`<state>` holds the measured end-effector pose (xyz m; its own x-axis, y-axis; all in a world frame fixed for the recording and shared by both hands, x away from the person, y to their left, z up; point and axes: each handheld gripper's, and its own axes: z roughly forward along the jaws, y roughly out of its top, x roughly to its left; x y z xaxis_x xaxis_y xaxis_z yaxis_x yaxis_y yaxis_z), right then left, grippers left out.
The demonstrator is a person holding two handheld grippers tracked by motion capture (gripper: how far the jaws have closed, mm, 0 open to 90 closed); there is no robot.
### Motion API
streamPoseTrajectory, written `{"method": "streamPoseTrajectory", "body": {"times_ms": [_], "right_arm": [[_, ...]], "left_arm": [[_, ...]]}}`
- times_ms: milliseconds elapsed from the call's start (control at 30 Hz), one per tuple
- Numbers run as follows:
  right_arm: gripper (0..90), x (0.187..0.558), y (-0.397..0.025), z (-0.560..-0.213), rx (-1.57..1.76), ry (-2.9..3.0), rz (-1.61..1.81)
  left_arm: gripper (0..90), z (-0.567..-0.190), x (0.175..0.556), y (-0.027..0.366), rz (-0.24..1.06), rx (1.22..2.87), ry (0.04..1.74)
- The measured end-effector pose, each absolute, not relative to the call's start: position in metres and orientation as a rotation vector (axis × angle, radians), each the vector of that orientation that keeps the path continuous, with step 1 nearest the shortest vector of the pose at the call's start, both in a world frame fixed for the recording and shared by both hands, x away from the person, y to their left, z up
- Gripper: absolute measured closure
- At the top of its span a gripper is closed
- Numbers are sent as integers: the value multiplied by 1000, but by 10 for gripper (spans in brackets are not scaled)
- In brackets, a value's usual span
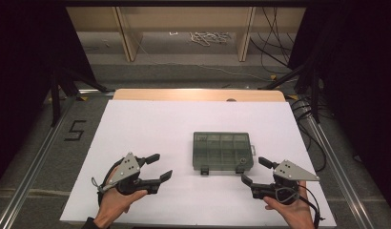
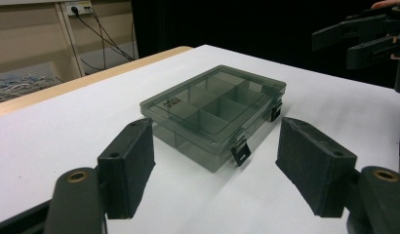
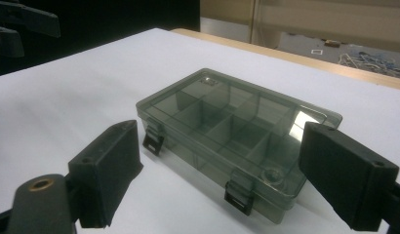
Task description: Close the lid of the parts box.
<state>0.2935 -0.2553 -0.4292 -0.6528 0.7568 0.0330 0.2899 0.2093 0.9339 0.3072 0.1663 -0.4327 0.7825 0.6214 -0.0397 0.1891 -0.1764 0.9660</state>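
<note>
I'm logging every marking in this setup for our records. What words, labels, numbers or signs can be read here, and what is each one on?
"5": black tape figure on the grey floor, left of the table.
Small dark print on the lid of the compartment box, near one corner: too small and blurred to read.
No readable marking on the left gripper or the right gripper.

A white sheet (image 1: 150, 129) covered the table (image 1: 198, 94), whose pale wooden edge showed along the far side at the centre of the frame. Grey carpeted floor (image 1: 36, 143) surrounded it, with a black "5" (image 1: 75, 130) marked at the left. Black drapes (image 1: 22, 62) occupied both upper corners. Wooden uprights (image 1: 127, 33), loose cables (image 1: 272, 45) and a white coil (image 1: 210, 37) lay along the top.
</note>
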Motion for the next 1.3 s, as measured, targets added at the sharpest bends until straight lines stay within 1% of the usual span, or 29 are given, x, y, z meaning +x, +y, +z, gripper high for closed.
{"method": "streamPoseTrajectory", "body": {"times_ms": [400,1300], "right_arm": [[161,283,-254,-427,964,2019,1456],[161,283,-255,-426,953,2008,1464]], "left_arm": [[281,-433,300,172,450,1732,637],[279,-432,300,173,453,1727,649]]}}
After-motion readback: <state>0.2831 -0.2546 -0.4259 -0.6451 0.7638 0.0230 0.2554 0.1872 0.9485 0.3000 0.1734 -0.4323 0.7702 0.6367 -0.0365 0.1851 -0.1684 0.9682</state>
